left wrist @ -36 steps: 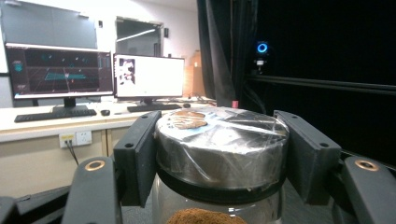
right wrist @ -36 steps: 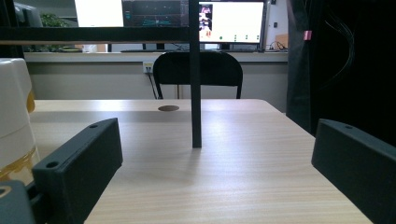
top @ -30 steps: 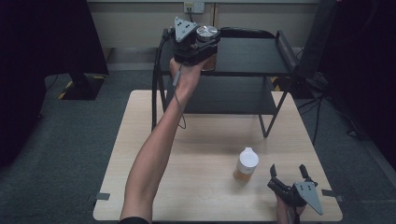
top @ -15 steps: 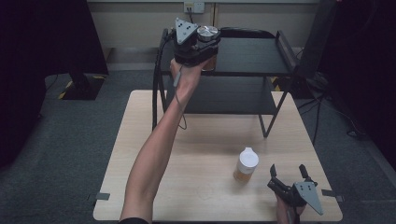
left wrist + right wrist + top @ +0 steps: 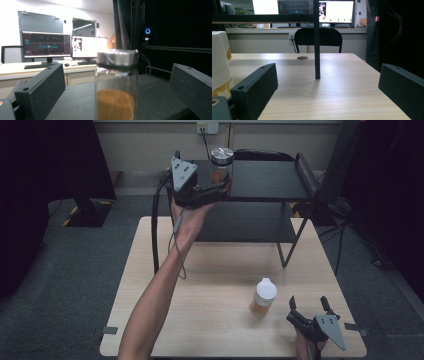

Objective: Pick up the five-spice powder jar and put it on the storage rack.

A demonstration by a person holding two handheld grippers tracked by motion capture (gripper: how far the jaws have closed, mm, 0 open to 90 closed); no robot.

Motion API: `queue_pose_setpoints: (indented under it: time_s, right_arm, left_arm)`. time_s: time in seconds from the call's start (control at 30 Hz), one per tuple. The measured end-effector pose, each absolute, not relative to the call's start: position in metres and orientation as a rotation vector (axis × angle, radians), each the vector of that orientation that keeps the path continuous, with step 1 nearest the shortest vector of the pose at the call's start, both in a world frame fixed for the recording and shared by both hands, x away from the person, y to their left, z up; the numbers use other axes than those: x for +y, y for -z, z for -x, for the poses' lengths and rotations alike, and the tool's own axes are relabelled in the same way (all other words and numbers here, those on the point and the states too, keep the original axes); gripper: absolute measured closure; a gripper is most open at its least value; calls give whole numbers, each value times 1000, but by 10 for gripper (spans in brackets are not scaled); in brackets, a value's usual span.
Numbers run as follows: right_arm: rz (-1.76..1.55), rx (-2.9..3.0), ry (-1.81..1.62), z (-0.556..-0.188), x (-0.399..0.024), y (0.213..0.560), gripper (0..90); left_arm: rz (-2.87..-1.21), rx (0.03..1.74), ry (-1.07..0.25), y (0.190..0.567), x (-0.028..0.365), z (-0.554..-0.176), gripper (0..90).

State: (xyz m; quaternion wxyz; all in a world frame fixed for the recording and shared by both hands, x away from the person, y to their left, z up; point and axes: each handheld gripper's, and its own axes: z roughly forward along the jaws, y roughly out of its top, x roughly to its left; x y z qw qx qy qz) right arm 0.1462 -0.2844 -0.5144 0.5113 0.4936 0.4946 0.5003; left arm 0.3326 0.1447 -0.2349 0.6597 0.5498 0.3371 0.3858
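Jar (image 5: 221, 170) is released on the shelf (image 5: 270, 180), upper centre; left gripper (image 5: 216, 190) jaws just spread apart; withdrawal is called for next.

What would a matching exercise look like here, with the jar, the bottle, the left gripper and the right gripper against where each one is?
Things:
1. glass jar
2. white-capped bottle
3. left gripper
4. right gripper

Places:
A. low over the table's near right corner
B. standing on the wooden table
C. at the rack's top shelf, jaws open around the jar
D. standing on the rack's top shelf

Pairs: 1-D, 2-B, 3-C, 4-A
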Motion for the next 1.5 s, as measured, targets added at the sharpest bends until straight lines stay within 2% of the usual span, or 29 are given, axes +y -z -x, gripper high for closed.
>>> queue_pose_setpoints:
  time_s: [0.33,0.43,0.67,1.07,1.5]
  right_arm:
    - [-1188,1189,-1203,-146,-284,514,8]
    - [-1188,1189,-1203,-146,-284,514,8]
    - [-1188,1189,-1203,-146,-284,514,8]
    - [-1187,1190,-1204,-146,-284,514,7]
    - [-1187,1191,-1205,-146,-284,514,7]
  left_arm:
    - [-1235,762,-872,254,162,-298,0]
    - [-1215,783,-832,264,167,-286,0]
    - [-1214,808,-870,291,173,-257,0]
    - [-1223,857,-843,348,183,-228,4]
    - [-1237,935,-940,422,187,-198,0]
